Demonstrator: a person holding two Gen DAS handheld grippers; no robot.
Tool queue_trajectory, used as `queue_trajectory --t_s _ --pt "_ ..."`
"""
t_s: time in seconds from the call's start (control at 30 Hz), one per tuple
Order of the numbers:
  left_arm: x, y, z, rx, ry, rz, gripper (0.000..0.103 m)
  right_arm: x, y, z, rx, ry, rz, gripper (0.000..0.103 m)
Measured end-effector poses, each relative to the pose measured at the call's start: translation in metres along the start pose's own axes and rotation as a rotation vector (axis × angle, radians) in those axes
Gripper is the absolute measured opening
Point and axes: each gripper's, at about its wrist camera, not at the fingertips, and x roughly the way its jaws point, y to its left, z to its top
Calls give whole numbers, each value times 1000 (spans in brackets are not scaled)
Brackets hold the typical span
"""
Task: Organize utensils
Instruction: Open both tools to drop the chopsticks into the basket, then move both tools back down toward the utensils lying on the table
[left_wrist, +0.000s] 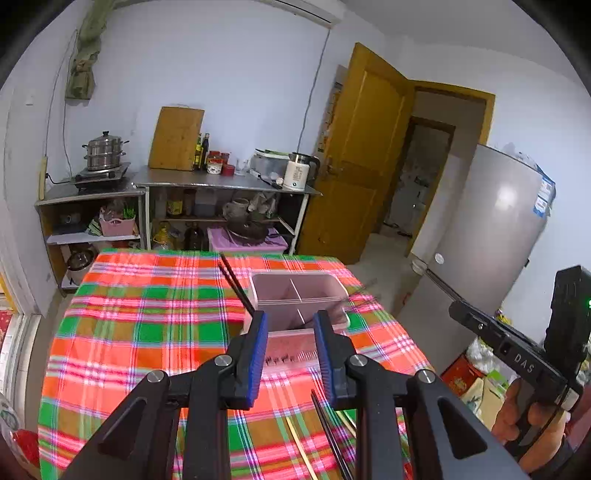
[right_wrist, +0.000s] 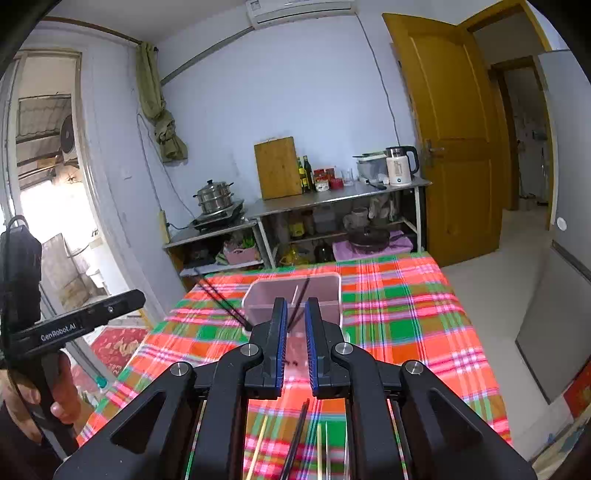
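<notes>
- The right tool (right_wrist: 295, 303) is being kept almost shut, and a slim black lacquered chopstick pair (right_wrist: 302, 295) appears to be pinched at its tips, poking forward toward the box.
- The left tool (left_wrist: 290, 316) is being held partly open, with nothing between its blue pads.
- Loose pale bamboo chopsticks (right_wrist: 258, 441) and a loose black chopstick (right_wrist: 297, 430) are lying on the bench just under the tools. The bench is being covered by a red, green and orange checked cloth (left_wrist: 147, 314).
- A pink plastic box with a divider inside (left_wrist: 332, 286) is standing on the cloth just beyond both tools.
- A second black chopstick pair (left_wrist: 236, 284) is lying slanted at the box's left side. Its near end is being hidden by a finger, so whether it touches the box cannot be told.
- The step in hand is being judged as the dropping of the pinched sticks into a compartment.
- The chopsticks are being judged light, stiff and smooth, so slipping or swivelling between the pads is likely.
- A hold near the middle of the sticks, with both kept side by side, is being judged the safest.
</notes>
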Motion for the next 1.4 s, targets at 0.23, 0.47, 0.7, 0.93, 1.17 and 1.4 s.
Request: queue_trajectory --t_s 0.23,0.47,0.7,0.93,1.17,1.4 --pt "1 -5 -49 -3 64 -19 26 -10 -5 -35 8 51 4 10" --pt "13 1 -82 -24 133 -17 26 -6 -11 -62 10 108 12 10" --pt "26 7 -103 -47 182 -14 26 5 -15 -77 18 145 17 10" --pt "52 12 -123 -70 254 -10 26 28 -16 -100 11 225 33 10" --pt "89 16 -141 -109 344 -31 26 64 -17 -126 -21 334 38 10" --pt "124 24 -150 -149 406 -30 26 97 -22 -141 -44 417 42 10"
